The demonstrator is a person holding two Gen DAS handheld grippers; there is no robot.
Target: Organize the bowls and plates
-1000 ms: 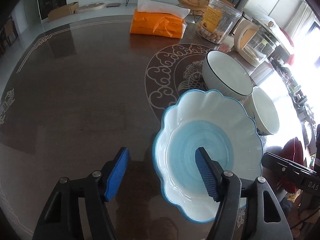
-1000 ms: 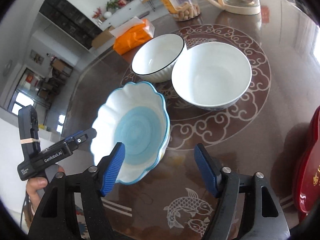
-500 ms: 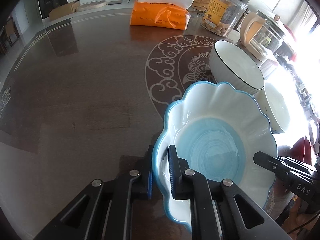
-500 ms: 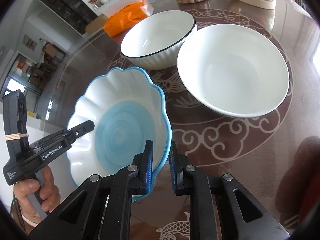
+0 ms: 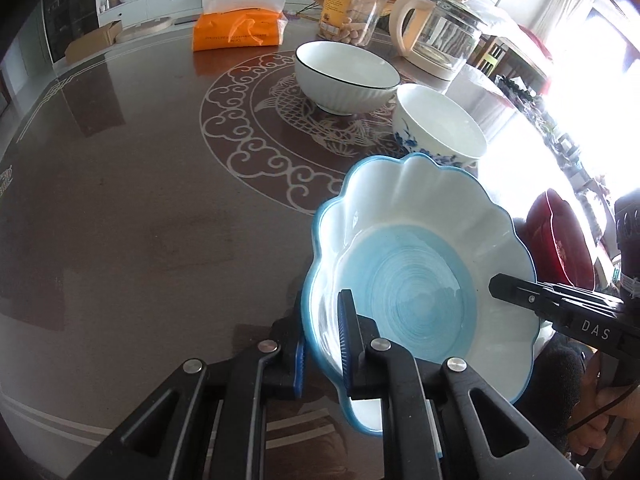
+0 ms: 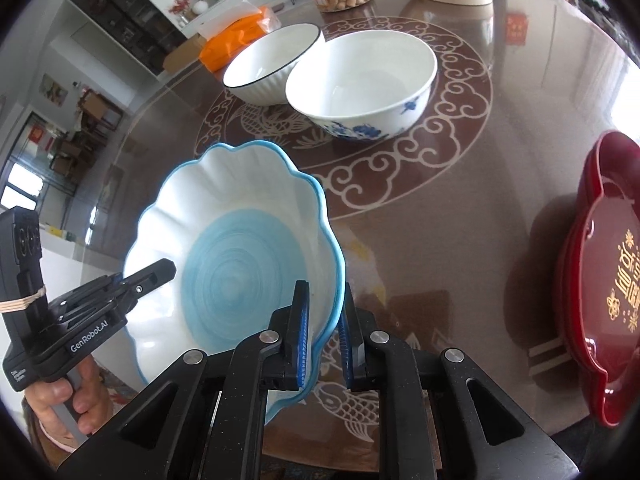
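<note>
Both grippers clamp the scalloped blue bowl (image 5: 420, 280) by opposite rims: the left gripper (image 5: 322, 350) and the right gripper (image 6: 324, 332) each have their jaws nearly closed on its wall. The bowl tilts above the table (image 5: 160, 200), near the 2 white bowls (image 6: 360, 76), left of the red tray (image 6: 600, 280).

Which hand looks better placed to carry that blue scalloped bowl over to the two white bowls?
Neither alone, probably: the left tool and right tool each clamp opposite rims of the scalloped bowl, so both carry it.
</note>
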